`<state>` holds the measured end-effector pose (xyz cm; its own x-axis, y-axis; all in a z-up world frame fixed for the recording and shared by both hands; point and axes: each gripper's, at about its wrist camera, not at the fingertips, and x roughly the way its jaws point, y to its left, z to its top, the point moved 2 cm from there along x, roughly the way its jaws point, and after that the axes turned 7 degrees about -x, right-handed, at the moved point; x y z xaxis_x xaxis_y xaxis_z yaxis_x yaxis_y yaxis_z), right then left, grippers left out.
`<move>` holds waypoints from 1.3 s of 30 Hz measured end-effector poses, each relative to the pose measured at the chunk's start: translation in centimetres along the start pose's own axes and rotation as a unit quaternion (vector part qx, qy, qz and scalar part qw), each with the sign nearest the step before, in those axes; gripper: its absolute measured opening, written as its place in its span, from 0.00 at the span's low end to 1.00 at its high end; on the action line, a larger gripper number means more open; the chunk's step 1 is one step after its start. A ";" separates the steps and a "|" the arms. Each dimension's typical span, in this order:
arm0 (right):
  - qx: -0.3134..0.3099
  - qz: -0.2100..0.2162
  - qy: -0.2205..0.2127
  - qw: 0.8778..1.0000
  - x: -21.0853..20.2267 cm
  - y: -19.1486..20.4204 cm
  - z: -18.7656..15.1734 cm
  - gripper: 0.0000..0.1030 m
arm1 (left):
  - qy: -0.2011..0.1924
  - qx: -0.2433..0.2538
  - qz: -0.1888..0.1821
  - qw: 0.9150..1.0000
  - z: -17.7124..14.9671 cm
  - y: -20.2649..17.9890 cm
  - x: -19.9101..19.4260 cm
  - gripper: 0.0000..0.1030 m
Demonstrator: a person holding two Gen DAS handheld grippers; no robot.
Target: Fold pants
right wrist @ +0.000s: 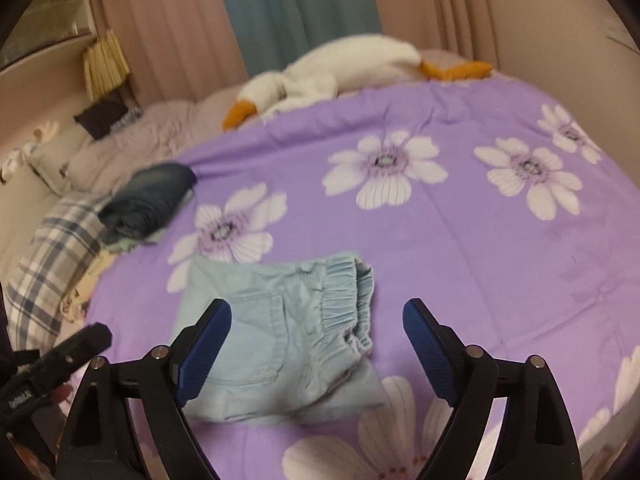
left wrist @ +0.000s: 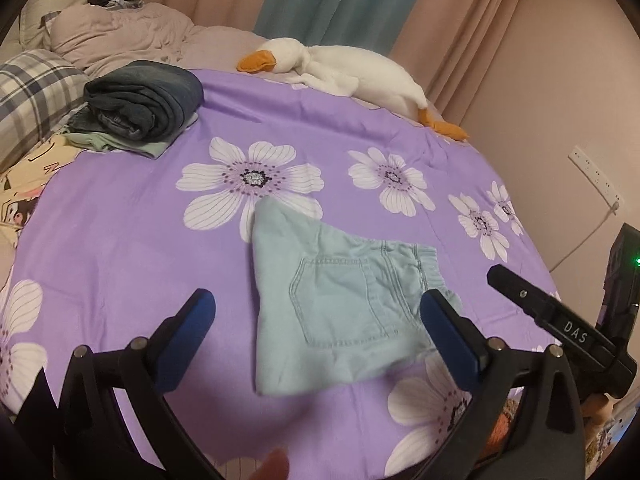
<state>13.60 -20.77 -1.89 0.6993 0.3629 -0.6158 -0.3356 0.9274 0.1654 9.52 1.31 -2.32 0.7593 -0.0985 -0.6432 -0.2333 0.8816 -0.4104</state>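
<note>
On the purple floral bedspread [left wrist: 320, 128], folded pale-blue pants [left wrist: 340, 312] lie, apparently untouched, below both wide-open grippers: left gripper [left wrist: 320, 320], right gripper [right wrist: 316, 340].

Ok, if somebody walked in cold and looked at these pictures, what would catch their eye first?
Probably the purple bedspread with big white flowers, which fills both views. Lying on it in the foreground is a folded pair of light blue pants, back pocket up, with the open left gripper and right gripper hovering over them, gripping nothing. At the bed's far edge lies a white plush goose, and at the left a rolled dark denim garment.
</note>
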 end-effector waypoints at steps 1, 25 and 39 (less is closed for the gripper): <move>0.004 0.000 -0.005 1.000 -0.3 0.1 -0.4 0.87 | 0.002 0.002 0.004 1.000 -0.3 0.0 -0.1 0.99; -0.025 -0.010 0.008 1.000 0.6 2.0 -1.7 0.87 | 0.026 0.014 0.066 0.997 -2.4 0.3 0.5 0.99; -0.012 -0.014 0.007 1.000 0.2 1.3 -1.8 0.87 | 0.030 0.027 0.074 0.996 -3.0 -1.0 0.5 0.99</move>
<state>12.16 -19.65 -3.22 0.7005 0.3350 -0.6301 -0.3308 0.9348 0.1292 8.29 -0.99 -4.17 0.6809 0.0089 -0.7323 -0.3059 0.9120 -0.2733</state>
